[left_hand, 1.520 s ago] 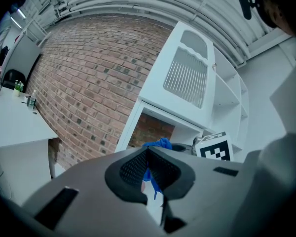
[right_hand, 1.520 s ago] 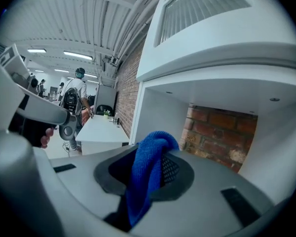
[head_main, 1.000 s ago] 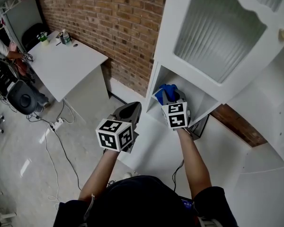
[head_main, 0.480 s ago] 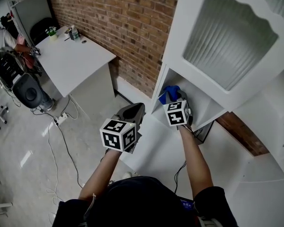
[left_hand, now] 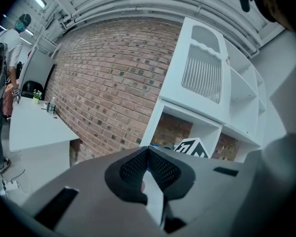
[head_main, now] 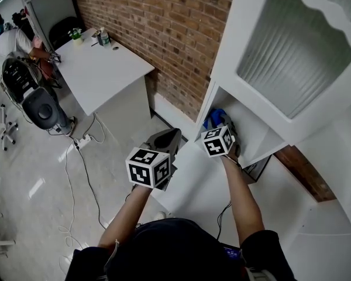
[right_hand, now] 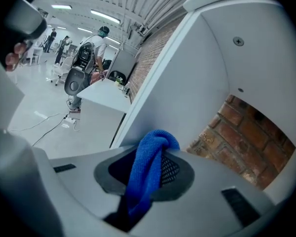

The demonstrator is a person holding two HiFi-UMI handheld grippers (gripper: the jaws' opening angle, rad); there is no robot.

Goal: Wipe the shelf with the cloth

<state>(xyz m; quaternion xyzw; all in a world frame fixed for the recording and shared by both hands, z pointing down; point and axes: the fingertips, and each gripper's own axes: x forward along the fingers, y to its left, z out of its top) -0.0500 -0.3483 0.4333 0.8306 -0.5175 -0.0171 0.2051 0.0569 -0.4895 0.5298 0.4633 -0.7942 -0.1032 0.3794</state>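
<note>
The cloth point(right_hand: 147, 169) is bright blue fuzzy microfibre, bunched into a thick fold and pinched tight in the right gripper point(right_hand: 154, 154). It's at the left end of the shelf point(head_main: 253, 134), inside the open cubby. The left gripper point(left_hand: 148, 157) is out in front, jaws together on nothing.

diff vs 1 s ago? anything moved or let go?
Mostly the head view swung: shelf and desk sit further right in frame. Right hand-held gripper stays shut on the cloth at the compartment's left wall; slightly less cloth shows. Left hand-held gripper stays shut, empty, outside the shelf. Nothing let go.
</note>
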